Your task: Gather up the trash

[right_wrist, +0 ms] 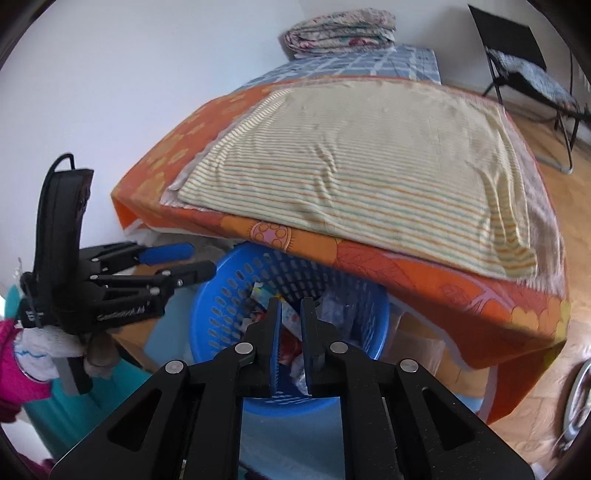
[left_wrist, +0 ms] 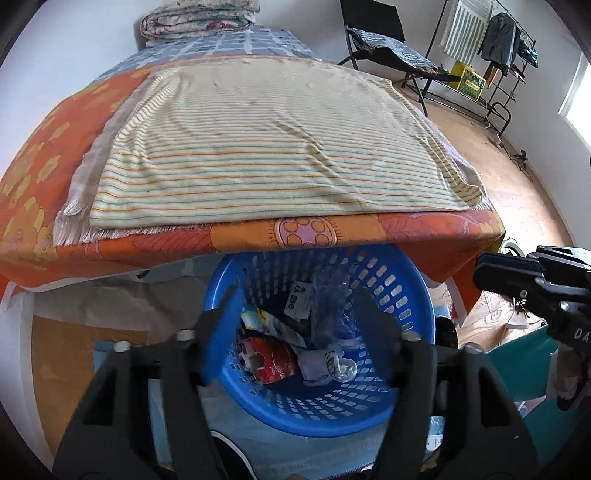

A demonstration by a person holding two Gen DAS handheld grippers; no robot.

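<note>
A blue plastic basket (left_wrist: 332, 410) stands on the floor under the edge of the bed and also shows in the right wrist view (right_wrist: 229, 295). Inside lie a red wrapper (left_wrist: 273, 360), a clear crumpled plastic bag (left_wrist: 328, 310), a white card label (left_wrist: 300, 301) and other wrappers. My left gripper (left_wrist: 295, 314) is open and empty, hovering over the basket mouth; it also shows in the right wrist view (right_wrist: 192, 260). My right gripper (right_wrist: 291, 325) is above the basket's near rim, jaws narrowly apart, holding nothing. Its body shows at the right of the left wrist view (left_wrist: 535, 273).
A bed with an orange cover (left_wrist: 44, 155) and a striped cloth (left_wrist: 266, 147) overhangs the basket. A folded quilt (left_wrist: 199, 18) lies at the bed's far end. A black chair (left_wrist: 384, 40) and a clothes rack (left_wrist: 491, 44) stand on the wooden floor to the right.
</note>
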